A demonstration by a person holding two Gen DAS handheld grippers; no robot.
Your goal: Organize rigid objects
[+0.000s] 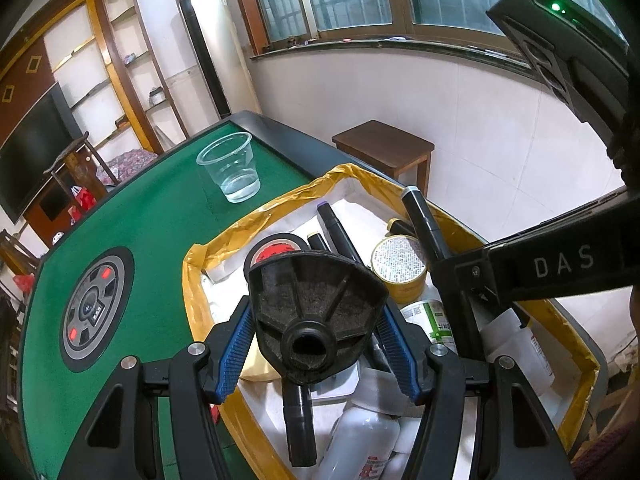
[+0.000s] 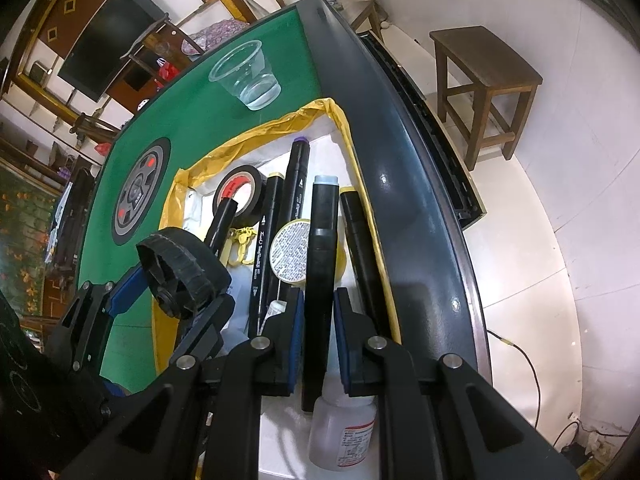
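My left gripper [image 1: 316,344] is shut on a black fan-shaped plastic part [image 1: 316,304] with a round hub and holds it over a white box edged in yellow tape [image 1: 192,280]. My right gripper [image 2: 318,316] is shut on a black marker with a pale blue cap [image 2: 322,248] over the same box [image 2: 176,196]; this marker also shows in the left wrist view [image 1: 424,220]. The box holds more black markers [image 2: 296,184], a black tape roll [image 2: 240,188], a round yellow tin [image 2: 290,254] and white bottles [image 2: 344,428]. The left gripper with its part [image 2: 180,272] shows in the right wrist view.
The box sits on a green felt mahjong table [image 1: 152,208] with a round control panel [image 1: 96,304]. A clear plastic cup [image 1: 230,166] stands on the felt beyond the box. A wooden stool [image 2: 484,80] stands on the floor past the table's dark rim [image 2: 416,208].
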